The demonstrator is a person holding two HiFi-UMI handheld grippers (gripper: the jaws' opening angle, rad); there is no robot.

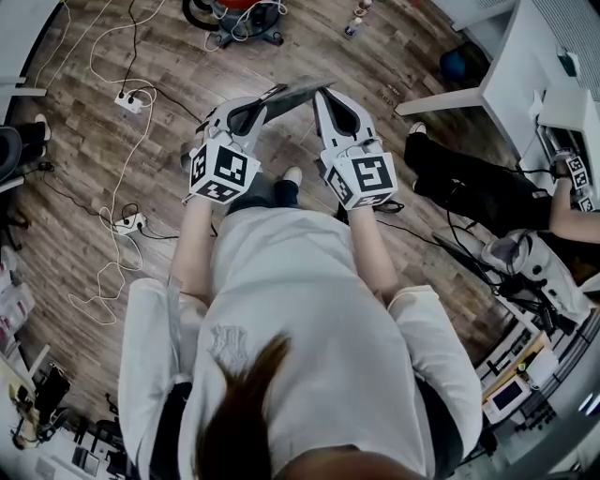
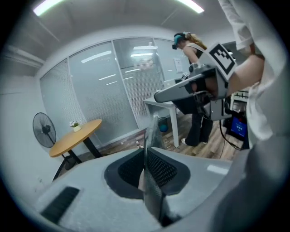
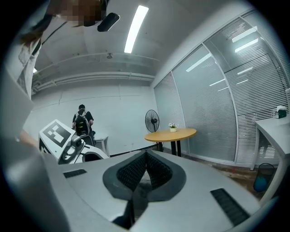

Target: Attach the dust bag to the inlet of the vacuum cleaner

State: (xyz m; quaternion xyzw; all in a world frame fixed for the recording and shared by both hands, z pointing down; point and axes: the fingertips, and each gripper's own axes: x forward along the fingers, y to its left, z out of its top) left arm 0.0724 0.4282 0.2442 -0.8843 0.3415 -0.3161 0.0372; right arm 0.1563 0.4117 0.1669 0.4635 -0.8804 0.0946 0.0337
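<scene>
I hold a flat dark grey dust bag (image 1: 298, 91) stretched between both grippers above the wooden floor. My left gripper (image 1: 272, 97) is shut on one edge; in the left gripper view the thin sheet (image 2: 152, 131) stands edge-on between the pads (image 2: 163, 170) and rises past the tips. My right gripper (image 1: 320, 94) is shut at the bag's other end, where a thin grey strip (image 3: 135, 199) shows low between its jaws. A red and grey vacuum cleaner (image 1: 239, 14) on a wheeled base stands on the floor well beyond both grippers.
White cables and power strips (image 1: 128, 101) lie on the floor at left. A white desk (image 1: 525, 66) and a seated person (image 1: 478, 187) are at right. A round wooden table (image 2: 74, 136), a standing fan (image 2: 44, 129) and glass walls stand around.
</scene>
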